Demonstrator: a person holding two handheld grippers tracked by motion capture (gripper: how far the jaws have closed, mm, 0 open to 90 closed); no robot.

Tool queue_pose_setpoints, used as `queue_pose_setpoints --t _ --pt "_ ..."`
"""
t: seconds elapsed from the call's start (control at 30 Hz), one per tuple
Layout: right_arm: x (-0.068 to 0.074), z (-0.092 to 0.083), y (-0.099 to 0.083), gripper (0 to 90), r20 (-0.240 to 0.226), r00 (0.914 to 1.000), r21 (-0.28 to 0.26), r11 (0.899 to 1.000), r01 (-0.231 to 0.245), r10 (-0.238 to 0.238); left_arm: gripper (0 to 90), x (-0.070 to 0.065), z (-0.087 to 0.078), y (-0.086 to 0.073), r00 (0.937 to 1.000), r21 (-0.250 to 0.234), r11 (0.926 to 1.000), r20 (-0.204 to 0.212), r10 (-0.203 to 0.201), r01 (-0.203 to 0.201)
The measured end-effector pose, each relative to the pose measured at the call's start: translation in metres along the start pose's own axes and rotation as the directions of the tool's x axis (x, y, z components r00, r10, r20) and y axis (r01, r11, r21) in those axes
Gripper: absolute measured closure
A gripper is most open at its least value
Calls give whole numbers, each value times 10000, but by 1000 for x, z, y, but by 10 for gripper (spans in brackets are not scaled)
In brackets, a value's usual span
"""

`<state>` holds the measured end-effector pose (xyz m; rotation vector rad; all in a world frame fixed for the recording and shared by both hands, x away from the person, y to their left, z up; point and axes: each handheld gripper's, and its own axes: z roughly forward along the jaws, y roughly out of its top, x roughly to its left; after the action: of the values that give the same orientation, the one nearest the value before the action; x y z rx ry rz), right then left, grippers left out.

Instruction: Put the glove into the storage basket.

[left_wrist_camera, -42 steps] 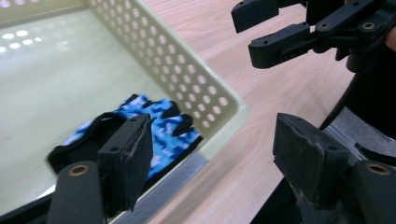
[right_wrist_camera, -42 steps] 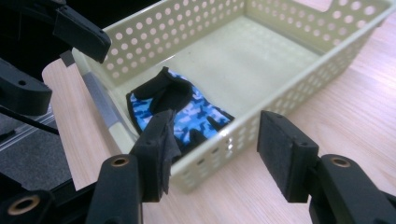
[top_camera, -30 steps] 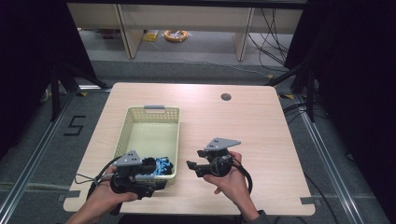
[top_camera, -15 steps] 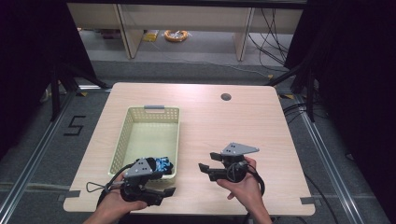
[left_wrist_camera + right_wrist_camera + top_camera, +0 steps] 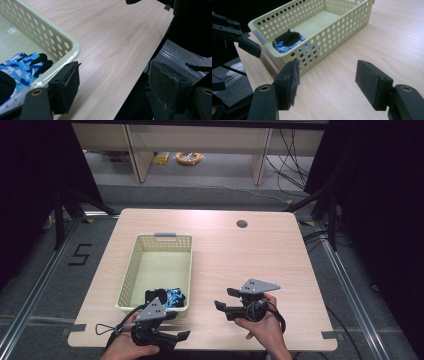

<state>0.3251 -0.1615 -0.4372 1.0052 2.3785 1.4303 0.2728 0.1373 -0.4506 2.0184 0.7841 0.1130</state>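
Note:
A pale green perforated basket [image 5: 131,270] stands on the left half of the table. A blue camouflage glove with black parts [image 5: 170,297] lies in its near end; it shows as the blue glove [image 5: 20,67] and the glove [image 5: 288,40] in the gripper views. My left gripper [image 5: 176,334] hovers at the table's near edge beside the basket's near corner [image 5: 62,42], its jaws open and empty [image 5: 115,82]. My right gripper [image 5: 223,298] points left toward the basket [image 5: 332,40]. Its jaws have just been opening and hold nothing [image 5: 327,80].
The wooden table [image 5: 250,255] has a round cable hole [image 5: 242,224] at the back right. Grey tape marks [image 5: 330,335] sit at the near corners. Beyond the table are floor rails and shelf legs. The other gripper [image 5: 249,45] shows at the left of the right gripper view.
Both hands have drawn back toward the table's near edge. The left gripper has left the basket's near end. The right gripper has shifted right and its jaws have spread wider.

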Motion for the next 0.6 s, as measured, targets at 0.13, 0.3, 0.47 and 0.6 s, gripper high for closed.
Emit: queue_pose_setpoints --t 0.13,0.3,0.47,0.6 --pt "1 1 -6 357 -89 9994 183 9992 -343 345 226 1 2 -5 10000 13 10000 25 -66 66" --pt "-1 2 -14 352 -220 9992 138 9994 -323 326 218 -2 6 -12 10000 135 9999 -18 -83 84" --pt "2 -2 -20 348 -21 9996 218 9994 -281 281 209 -5 8 -20 9999 238 9996 31 136 -136" --pt "1 -3 -26 346 -144 9996 105 9996 -249 251 207 -4 10 -25 9992 289 9988 9 393 -393"
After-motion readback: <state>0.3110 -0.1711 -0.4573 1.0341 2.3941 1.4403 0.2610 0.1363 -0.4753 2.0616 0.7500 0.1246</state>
